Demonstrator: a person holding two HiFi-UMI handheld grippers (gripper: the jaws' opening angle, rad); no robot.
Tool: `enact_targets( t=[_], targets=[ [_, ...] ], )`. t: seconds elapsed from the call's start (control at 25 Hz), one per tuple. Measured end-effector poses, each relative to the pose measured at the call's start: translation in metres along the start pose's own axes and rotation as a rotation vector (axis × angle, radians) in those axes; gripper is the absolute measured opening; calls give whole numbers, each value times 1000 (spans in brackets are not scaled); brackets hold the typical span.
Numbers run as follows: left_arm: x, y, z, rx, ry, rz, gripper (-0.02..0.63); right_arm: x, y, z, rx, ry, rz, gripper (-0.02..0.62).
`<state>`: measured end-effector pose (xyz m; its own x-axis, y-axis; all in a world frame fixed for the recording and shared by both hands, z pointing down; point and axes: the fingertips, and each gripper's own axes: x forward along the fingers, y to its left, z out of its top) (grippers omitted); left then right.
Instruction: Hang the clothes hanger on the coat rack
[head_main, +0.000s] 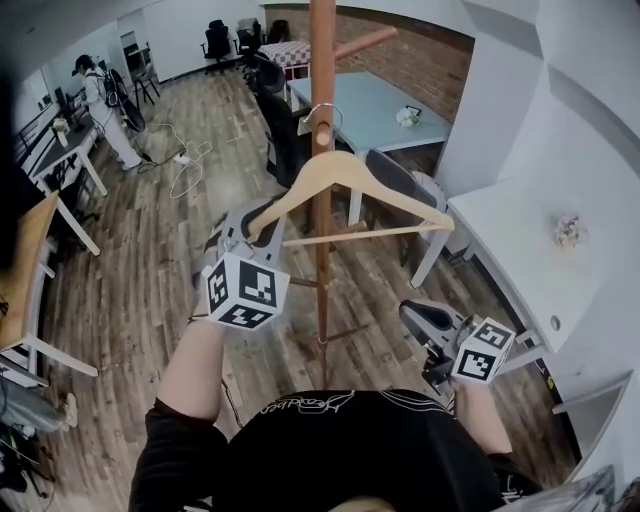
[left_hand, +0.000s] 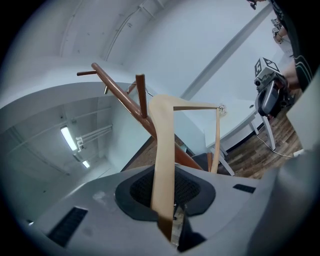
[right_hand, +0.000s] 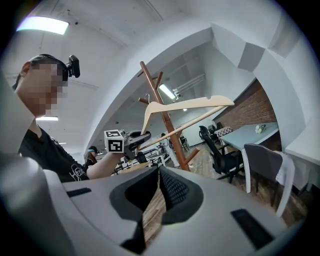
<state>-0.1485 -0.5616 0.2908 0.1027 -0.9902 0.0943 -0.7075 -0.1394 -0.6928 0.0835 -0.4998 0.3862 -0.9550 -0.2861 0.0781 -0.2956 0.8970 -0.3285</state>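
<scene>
Head view: the left gripper (head_main: 254, 229) is clamping one end of the wooden hanger (head_main: 352, 176) and holding it in front of the coat rack (head_main: 322, 90), with the hook right against the pole. The right gripper (head_main: 414, 318) is hanging lower, to the rack's right.

Left gripper view: its jaws are pinching the hanger's arm, with the rack rising behind.

Right gripper view: its jaws are sitting together, empty, and the hanger is crossing the rack ahead.
</scene>
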Motion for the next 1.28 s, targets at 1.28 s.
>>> enact_targets(
  t=[1.28],
  targets=[
    [47, -24, -52, -139, -37, -117, 150, 27, -27, -36, 75, 30, -14, 43]
  ],
)
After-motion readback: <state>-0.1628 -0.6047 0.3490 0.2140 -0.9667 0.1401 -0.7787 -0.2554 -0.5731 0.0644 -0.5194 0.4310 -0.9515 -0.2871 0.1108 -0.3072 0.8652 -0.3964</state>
